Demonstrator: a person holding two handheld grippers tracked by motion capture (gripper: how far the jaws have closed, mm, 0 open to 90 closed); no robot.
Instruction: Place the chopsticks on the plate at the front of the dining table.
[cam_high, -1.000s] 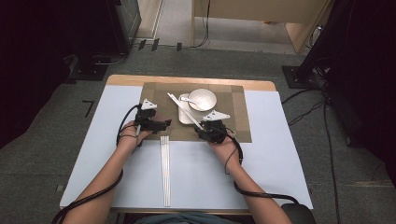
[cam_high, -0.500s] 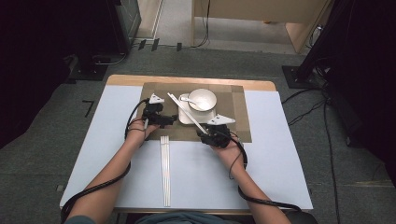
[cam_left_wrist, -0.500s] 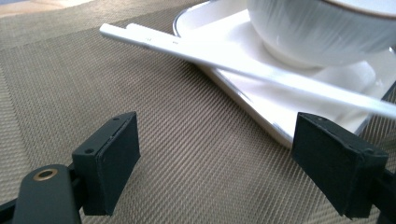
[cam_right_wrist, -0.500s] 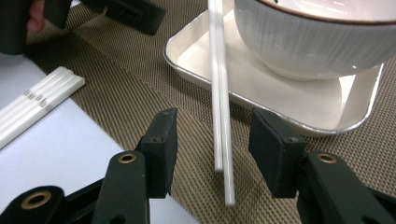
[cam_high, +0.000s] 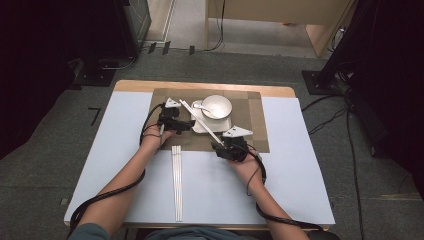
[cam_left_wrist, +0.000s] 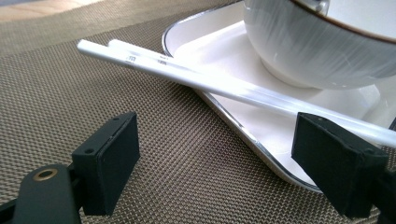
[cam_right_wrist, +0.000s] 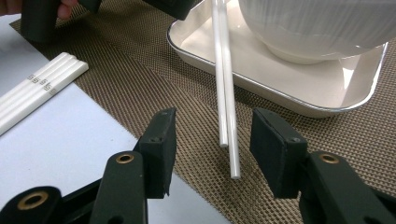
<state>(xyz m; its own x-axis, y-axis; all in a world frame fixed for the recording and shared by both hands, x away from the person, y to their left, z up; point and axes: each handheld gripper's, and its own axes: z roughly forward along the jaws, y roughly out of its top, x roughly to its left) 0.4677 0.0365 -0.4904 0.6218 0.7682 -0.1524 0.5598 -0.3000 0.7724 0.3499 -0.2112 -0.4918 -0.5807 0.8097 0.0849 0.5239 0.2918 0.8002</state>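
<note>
White chopsticks (cam_right_wrist: 223, 93) lay propped on the tray (cam_right_wrist: 261, 87) rim, apparently just released. The right gripper (cam_right_wrist: 212, 126) had its fingers opening, half apart around them, not pressing. The left gripper (cam_left_wrist: 217, 135) had its fingers wide and empty.

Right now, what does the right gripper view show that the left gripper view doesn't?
Right gripper view: spare chopsticks on the blue table, plus the chopstick pair's thin tips between the right gripper's open jaws. Left gripper view: that pair's marked ends and the bowl's brown rim. Both: the pair, tray, bowl, woven mat.
</note>
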